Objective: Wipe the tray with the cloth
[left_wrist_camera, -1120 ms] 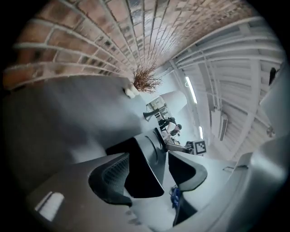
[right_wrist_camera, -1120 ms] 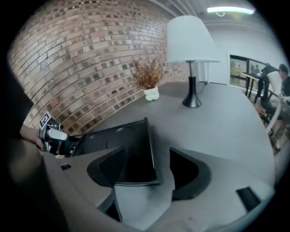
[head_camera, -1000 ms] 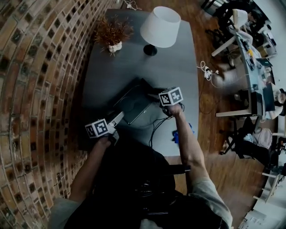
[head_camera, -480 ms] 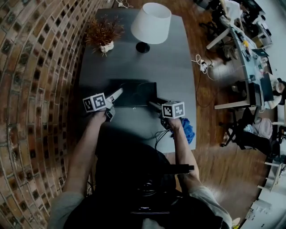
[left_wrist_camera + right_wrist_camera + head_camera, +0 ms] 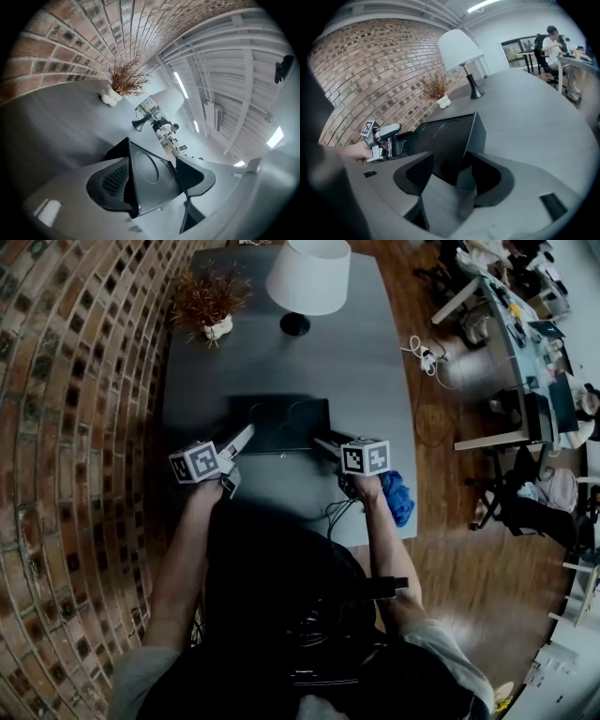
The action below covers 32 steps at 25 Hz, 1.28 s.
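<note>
The black tray lies square on the grey table. My right gripper is shut on its near right corner; in the right gripper view that corner sits pinched between the pads. My left gripper stands open at the tray's near left corner. In the left gripper view the tray's rim lies between the wide jaws, which have just been closing a little. The blue cloth lies bunched by the table's right front edge, beside my right hand, held by neither gripper.
A white lamp and a dried plant in a white vase stand at the table's far end. A brick wall runs along the left. Cables hang over the front edge. Office desks and a seated person are off to the right.
The tray has swung from a diagonal lie to square with the table, carried by my right gripper. My left gripper has come forward from the front edge to the tray's near left corner.
</note>
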Each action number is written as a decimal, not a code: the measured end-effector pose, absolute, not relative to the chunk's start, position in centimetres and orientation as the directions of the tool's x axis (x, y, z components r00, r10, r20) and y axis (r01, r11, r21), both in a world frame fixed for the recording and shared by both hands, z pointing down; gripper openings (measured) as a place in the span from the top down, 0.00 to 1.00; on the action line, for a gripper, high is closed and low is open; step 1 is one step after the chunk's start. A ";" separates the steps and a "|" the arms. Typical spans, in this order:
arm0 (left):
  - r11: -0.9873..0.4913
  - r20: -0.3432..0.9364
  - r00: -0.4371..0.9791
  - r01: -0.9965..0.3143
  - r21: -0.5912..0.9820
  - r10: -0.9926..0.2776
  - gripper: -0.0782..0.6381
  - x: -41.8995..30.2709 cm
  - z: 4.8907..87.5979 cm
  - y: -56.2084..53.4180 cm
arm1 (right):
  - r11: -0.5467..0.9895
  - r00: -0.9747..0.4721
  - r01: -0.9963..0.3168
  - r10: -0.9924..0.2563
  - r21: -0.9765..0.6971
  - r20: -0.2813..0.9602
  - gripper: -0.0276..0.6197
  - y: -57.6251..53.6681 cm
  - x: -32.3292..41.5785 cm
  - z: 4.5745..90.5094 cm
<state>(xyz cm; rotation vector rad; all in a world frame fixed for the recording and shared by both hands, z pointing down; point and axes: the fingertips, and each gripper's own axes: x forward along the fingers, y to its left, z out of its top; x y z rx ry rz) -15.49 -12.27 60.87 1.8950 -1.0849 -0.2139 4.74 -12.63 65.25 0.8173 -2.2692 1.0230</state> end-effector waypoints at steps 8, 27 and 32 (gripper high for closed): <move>-0.195 0.234 0.590 -0.572 0.797 -0.773 0.48 -15.8 60.9 -12.4 | 0.519 -0.687 -0.709 -0.357 -0.478 0.632 0.57 -12.9 4.7 65.5; -0.240 -0.034 0.448 -0.412 0.879 -0.894 0.48 -21.3 54.0 -1.7 | 0.389 -0.499 -0.859 -0.781 -0.332 0.376 0.72 -7.9 17.0 52.3; -0.227 -0.016 0.470 -0.395 0.890 -0.882 0.49 -19.9 54.4 -1.9 | 0.428 -0.530 -0.845 -0.749 -0.319 0.397 0.72 -7.2 14.9 53.2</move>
